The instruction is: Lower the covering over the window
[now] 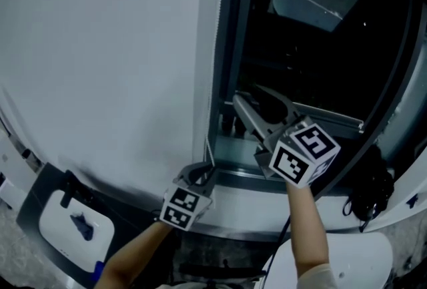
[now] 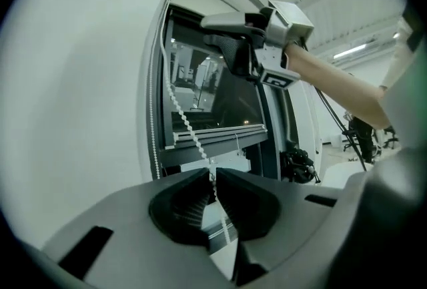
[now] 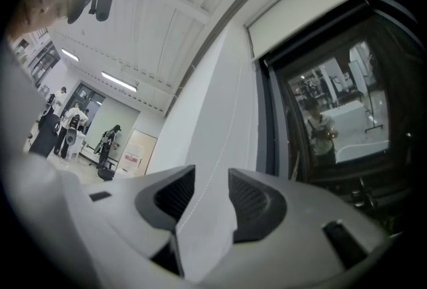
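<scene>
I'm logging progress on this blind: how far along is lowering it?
Done: the left gripper is shut on the bead chain. In hand: the right gripper is open, the chain passing between its jaws. Left: the covering sits up at the top, and the window glass is bare.

A speckled grey floor (image 1: 8,235) is shown only at the lower corners of the head view. Against the foot of the white wall (image 1: 100,67), a dark tray-like base (image 1: 37,197) with a white inset (image 1: 63,231) is set on it. A white ledge (image 1: 247,204) is run beneath the window (image 1: 313,54). Whether the black cable bundle (image 1: 367,191) is rested on the floor cannot be told.
</scene>
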Demonstrator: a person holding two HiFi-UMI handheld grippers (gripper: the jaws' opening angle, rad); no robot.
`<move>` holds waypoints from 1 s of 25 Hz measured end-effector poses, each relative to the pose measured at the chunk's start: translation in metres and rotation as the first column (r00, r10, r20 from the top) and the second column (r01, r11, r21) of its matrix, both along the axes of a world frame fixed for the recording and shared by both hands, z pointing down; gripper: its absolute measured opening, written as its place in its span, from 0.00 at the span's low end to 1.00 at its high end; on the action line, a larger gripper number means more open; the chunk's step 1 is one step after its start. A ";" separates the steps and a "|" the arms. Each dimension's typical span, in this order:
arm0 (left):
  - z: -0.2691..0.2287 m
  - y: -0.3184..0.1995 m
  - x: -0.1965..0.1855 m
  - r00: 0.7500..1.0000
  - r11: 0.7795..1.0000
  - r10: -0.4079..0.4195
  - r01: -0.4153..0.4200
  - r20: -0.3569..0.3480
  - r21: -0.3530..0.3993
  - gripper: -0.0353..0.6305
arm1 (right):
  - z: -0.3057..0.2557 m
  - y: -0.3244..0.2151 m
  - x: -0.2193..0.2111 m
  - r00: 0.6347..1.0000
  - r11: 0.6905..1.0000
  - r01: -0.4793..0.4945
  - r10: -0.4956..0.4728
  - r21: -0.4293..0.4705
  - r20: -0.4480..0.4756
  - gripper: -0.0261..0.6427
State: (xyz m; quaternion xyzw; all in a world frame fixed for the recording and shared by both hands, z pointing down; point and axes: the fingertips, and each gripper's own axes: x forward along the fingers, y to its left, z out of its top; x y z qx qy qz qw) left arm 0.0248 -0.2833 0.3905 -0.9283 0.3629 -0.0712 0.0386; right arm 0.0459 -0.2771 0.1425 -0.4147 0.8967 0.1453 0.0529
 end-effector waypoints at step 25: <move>0.001 0.087 -0.050 0.972 0.977 -0.206 0.198 -0.113 -0.078 0.15 | 0.156 0.116 0.009 0.986 0.962 -0.126 0.148 -0.242 0.077 0.27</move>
